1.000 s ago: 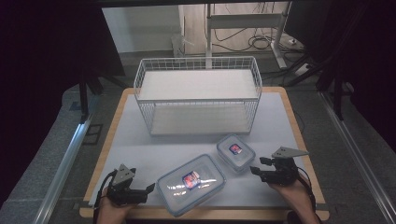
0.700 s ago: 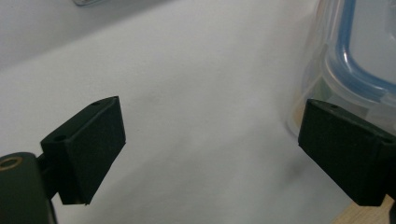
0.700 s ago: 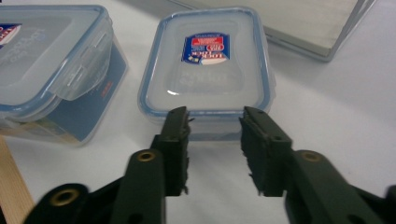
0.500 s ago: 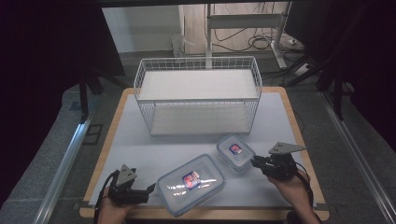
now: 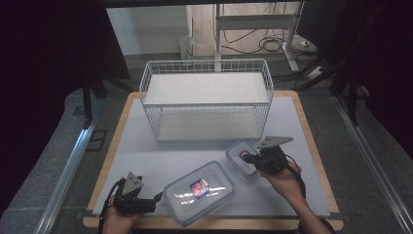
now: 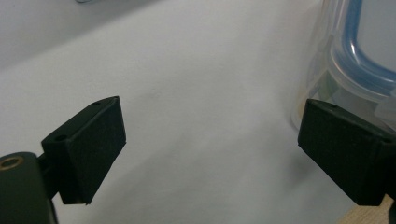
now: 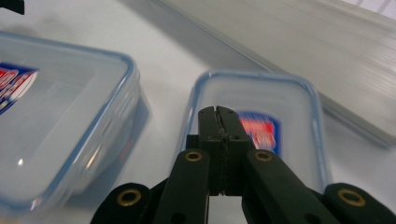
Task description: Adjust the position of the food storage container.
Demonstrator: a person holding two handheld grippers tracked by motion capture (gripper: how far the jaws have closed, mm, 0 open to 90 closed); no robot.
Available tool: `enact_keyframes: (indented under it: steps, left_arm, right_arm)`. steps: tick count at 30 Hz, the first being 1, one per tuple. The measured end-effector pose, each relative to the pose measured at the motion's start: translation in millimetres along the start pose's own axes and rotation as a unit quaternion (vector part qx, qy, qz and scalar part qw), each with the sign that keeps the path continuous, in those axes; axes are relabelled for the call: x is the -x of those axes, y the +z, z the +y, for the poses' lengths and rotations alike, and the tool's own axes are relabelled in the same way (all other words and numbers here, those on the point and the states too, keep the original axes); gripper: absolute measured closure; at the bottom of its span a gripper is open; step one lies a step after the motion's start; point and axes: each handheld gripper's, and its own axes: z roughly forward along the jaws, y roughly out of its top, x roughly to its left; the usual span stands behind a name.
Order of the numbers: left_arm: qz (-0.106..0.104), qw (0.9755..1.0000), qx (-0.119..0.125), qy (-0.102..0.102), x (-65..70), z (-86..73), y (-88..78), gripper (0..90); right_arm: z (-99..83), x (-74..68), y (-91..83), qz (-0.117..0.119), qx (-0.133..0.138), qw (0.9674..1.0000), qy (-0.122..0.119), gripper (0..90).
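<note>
Two grippers: both sit low at the near edge of the white table top (image 5: pixel 146 146), one in each hand.
Left gripper (image 5: pixel 157 197): held in the left hand (image 5: pixel 117 214) at the near left corner, lying low and pointing right toward the large clear rectangular plastic container with a blue-rimmed lid (image 5: pixel 198 191).
Left jaws: wide apart; in the left gripper view one jaw stands just in front of the container's rounded wall (image 6: pixel 345 65), the other over bare table, nothing between them.
Right gripper (image 5: pixel 247 158): held in the right hand (image 5: pixel 285 180), forearm coming in from the bottom right, tips aimed left and slightly down.
Right jaws: pressed together, empty, their tips over the lid of the small clear rectangular plastic container with a blue rim and red-blue label (image 7: pixel 261 116); whether they touch the lid I cannot tell.
Containers: small one just right of and behind the large one, both lidded, close but apart.
White wire two-tier basket rack (image 5: pixel 207 97): stands at the far middle of the table, well apart from both hands.
</note>
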Motion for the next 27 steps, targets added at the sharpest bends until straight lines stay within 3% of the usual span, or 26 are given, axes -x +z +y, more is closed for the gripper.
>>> enact_keyframes:
  steps: [9, 13, 15, 17, 19, 21, 24, 27]
  left_arm:
    - [-0.002, 1.0, -0.004, 0.005, 0.9, -0.2, 1.3, 7.5]
    - [-0.002, 0.9999, -0.007, 0.009, 1.6, -0.2, 1.5, 7.5]
    - [-0.003, 0.9999, -0.007, 0.01, 1.6, -0.3, 1.6, 7.5]
    - [-0.003, 0.9999, -0.007, 0.011, 1.7, -0.4, 1.8, 7.5]
    - [-0.002, 0.9999, -0.007, 0.013, 2.4, -0.3, 1.8, 7.5]
    - [-0.003, 0.9999, -0.007, 0.014, 3.1, -0.2, 1.9, 7.5]
    - [-0.002, 0.9998, -0.009, 0.015, 3.2, -0.2, 3.0, 7.5]
    - [-0.001, 0.9998, -0.009, 0.015, 3.4, -0.3, 2.5, 7.6]
  right_arm:
    - [32.5, -0.4, 49.8, 0.004, -0.011, 0.9999, 0.001, 89.9]
    - [41.7, -11.3, 69.8, 0.021, -0.025, 0.9994, -0.01, 89.9]
    - [41.9, -19.8, 75.2, 0.027, -0.036, 0.9987, -0.026, 89.9]
    - [39.9, -23.9, 80.3, 0.013, -0.053, 0.9975, -0.044, 89.9]
    - [38.1, -19.9, 83.0, 0.001, -0.062, 0.997, -0.046, 90.0]
    - [37.1, -15.4, 82.7, 0.012, -0.058, 0.9979, -0.028, 90.0]
    - [36.5, -14.4, 82.1, -0.018, -0.068, 0.9966, -0.041, 90.0]
    - [33.8, -7.8, 77.5, -0.02, -0.062, 0.9976, -0.024, 90.0]
